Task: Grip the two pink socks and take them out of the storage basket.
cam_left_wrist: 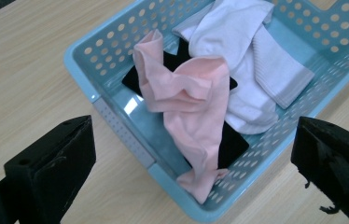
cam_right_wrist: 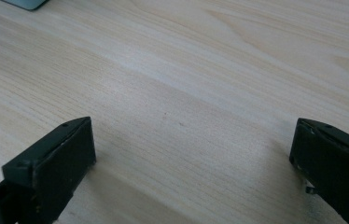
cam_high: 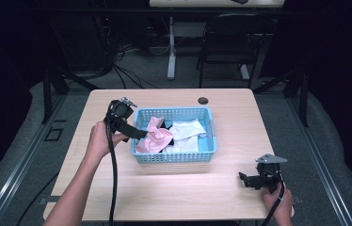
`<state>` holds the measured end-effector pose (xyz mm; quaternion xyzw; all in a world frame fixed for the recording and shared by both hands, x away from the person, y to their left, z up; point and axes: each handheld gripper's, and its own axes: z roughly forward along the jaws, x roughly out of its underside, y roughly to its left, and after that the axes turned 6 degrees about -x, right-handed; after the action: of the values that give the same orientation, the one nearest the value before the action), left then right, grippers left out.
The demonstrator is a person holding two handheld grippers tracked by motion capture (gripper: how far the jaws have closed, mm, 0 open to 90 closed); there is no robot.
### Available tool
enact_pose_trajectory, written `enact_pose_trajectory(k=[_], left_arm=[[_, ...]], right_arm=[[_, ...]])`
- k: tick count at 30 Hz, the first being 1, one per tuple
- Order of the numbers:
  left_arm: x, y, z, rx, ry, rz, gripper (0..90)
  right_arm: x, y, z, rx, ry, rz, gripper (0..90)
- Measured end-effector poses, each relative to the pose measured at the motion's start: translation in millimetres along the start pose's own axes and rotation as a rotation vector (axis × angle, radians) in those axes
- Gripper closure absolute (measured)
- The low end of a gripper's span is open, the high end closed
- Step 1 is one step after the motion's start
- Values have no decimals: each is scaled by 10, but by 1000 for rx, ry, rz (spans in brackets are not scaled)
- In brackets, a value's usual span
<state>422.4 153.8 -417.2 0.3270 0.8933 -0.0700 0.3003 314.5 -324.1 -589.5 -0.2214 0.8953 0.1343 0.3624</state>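
The wooden table (cam_high: 174, 183) carries a light blue perforated basket (cam_high: 174, 157), which sits just ahead of the left gripper (cam_high: 134, 132) and well off to the side of the right gripper (cam_high: 249, 180). Inside it, directly ahead of the left gripper's widely spread, empty jaws, a pink sock (cam_left_wrist: 186, 107) drapes over a black cloth (cam_left_wrist: 231, 142), beside white socks (cam_left_wrist: 252, 60). The right gripper's jaws are likewise spread wide, low over bare wood.
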Motion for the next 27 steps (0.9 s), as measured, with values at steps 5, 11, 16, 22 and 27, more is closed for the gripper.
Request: enact_pose_trajectory(k=[5,11,16,22,27], left_arm=[[-122,-21,137,10,26,16,1],[-243,0,321,25,61,8,1],[-341,20,475,24,93,-8,3],[-446,13,659,13,129,-9,49],[-501,38,816,-21,169,-33,155]], right_arm=[[0,-1,1,-1,-1,0,0],[0,-1,0,-1,1,-1,0],[-1,-2,0,-1,0,-1,0],[0,-1,0,-1,0,-1,0],[0,-2,0,-1,1,-1,0]])
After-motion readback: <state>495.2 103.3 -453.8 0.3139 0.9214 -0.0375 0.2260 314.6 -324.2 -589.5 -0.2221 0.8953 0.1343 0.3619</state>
